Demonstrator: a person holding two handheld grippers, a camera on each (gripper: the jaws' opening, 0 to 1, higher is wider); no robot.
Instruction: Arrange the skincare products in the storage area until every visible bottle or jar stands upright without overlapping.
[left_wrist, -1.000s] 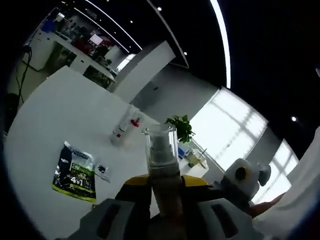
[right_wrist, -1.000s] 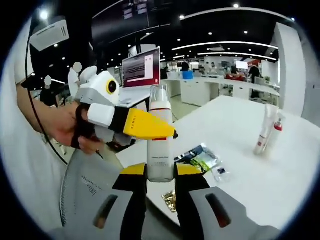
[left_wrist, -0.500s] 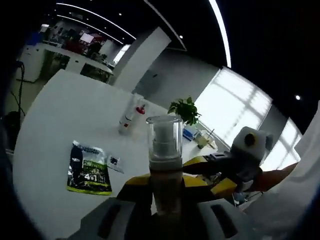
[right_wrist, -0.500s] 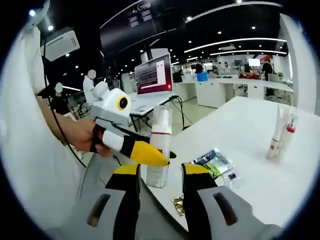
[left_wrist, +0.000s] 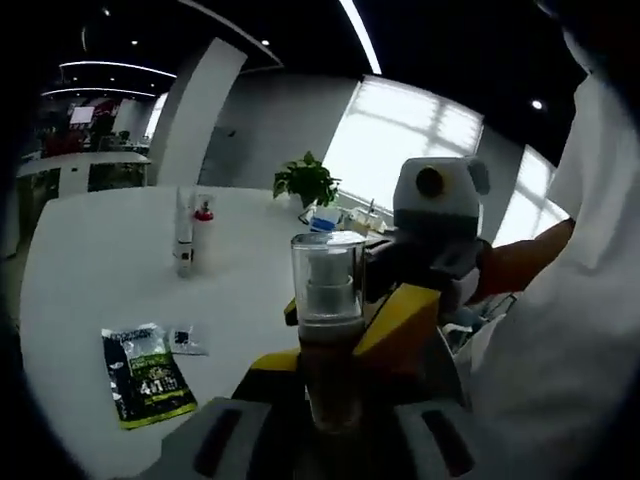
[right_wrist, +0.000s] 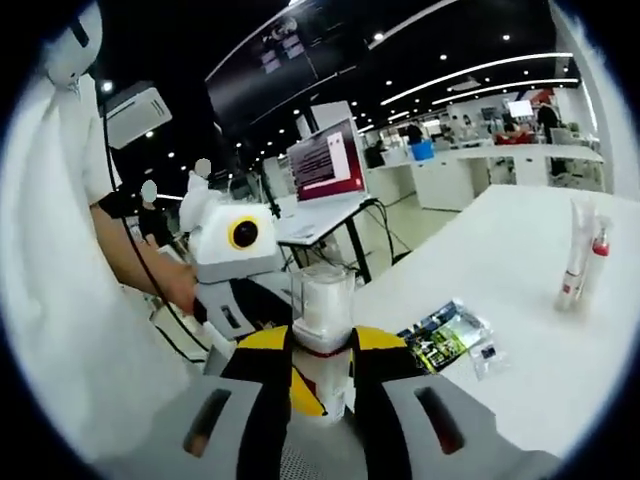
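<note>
Pump bottle (left_wrist: 328, 330): your left gripper (left_wrist: 330, 395) and right gripper (right_wrist: 322, 365) both clamped it, frame centre; opposing pulls risked a drop.

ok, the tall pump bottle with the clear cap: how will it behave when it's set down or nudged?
The pump bottle looks tall and narrow, so it will probably tip if it is nudged up high. Its clear cap seems to be a separate push-on piece, and gripping there may pull it off. The body looks smooth and glossy, so it is likely slippery under a light squeeze.
</note>
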